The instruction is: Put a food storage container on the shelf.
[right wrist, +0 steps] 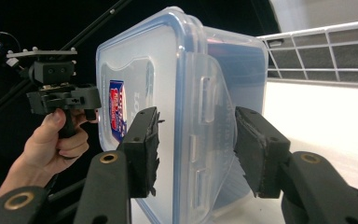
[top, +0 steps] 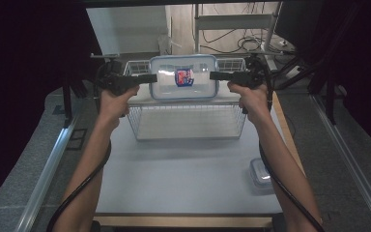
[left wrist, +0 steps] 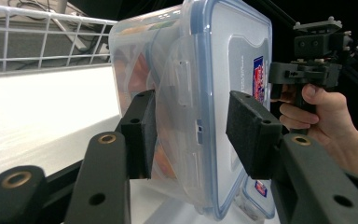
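Observation:
A clear plastic container [top: 183, 79] with a blue-rimmed lid and a red-and-blue label hangs in the air over the white wire basket [top: 188, 123], its lid facing me. My left gripper [top: 152, 77] clamps its left end and my right gripper [top: 215, 75] its right end. In the left gripper view, the left gripper [left wrist: 191, 135] has one pad on the lid and one on the body of the container [left wrist: 191, 70]. In the right gripper view, the right gripper [right wrist: 196, 149] straddles the latch side of the container [right wrist: 186, 84] the same way.
The basket stands at the back of the white table [top: 174, 179], with its wire wall [left wrist: 51, 42] behind the container. A smaller lidded container [top: 261, 175] sits near the table's front right edge. Dark frames and cables flank the table.

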A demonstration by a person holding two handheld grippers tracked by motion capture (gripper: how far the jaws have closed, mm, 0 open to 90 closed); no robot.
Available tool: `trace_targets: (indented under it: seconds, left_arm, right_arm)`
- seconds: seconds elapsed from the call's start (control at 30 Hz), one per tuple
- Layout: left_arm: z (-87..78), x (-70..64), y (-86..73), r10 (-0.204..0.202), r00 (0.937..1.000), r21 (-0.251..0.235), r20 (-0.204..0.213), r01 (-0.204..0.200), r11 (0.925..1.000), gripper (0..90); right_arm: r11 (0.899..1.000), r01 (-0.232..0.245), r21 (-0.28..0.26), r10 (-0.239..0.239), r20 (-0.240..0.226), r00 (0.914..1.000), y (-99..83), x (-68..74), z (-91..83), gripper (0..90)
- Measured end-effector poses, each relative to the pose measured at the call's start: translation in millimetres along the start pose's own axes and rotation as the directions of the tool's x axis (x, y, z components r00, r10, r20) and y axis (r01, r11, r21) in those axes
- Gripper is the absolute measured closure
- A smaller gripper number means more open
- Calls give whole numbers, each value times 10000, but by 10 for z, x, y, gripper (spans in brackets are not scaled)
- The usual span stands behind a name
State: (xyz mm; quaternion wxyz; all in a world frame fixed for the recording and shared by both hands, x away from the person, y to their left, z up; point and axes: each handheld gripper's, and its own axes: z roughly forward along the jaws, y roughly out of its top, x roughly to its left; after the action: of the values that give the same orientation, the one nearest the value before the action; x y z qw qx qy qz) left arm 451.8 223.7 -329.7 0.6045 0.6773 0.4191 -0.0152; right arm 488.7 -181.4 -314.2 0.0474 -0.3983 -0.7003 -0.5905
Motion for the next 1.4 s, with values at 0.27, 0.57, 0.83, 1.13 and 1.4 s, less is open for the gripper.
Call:
trace_targets:
  seconds: [0.27, 0.57, 0.83, 1.13, 1.4]
  left_arm:
    - [16, -37, 1, 41, 9995, 56, -329, -39, 10000, 503]
    - [33, -7, -17, 24, 9973, 362, -733, 3, 9993, 460]
    - [41, 8, -35, -26, 9972, 246, -753, 44, 9997, 439]
    - [-194, -87, -127, 1081, 9849, -131, -1356, -1109, 9937, 473]
    - [-272, -180, -242, 2190, 9449, 282, -2433, -2188, 9754, 761]
  right_arm:
    - [9995, 257, -161, -253, 229, 9994, -10, 12, 45, 476]
    - [9979, 605, -213, -594, 464, 9972, -52, 21, 80, 423]
    - [9982, 480, -350, -435, 1194, 9919, -40, -70, 60, 429]
    - [9790, 2016, -296, -1910, 2108, 9587, -20, 169, -156, 578]
    - [9412, 3335, 532, -3374, 1923, 9215, -353, 478, -254, 895]
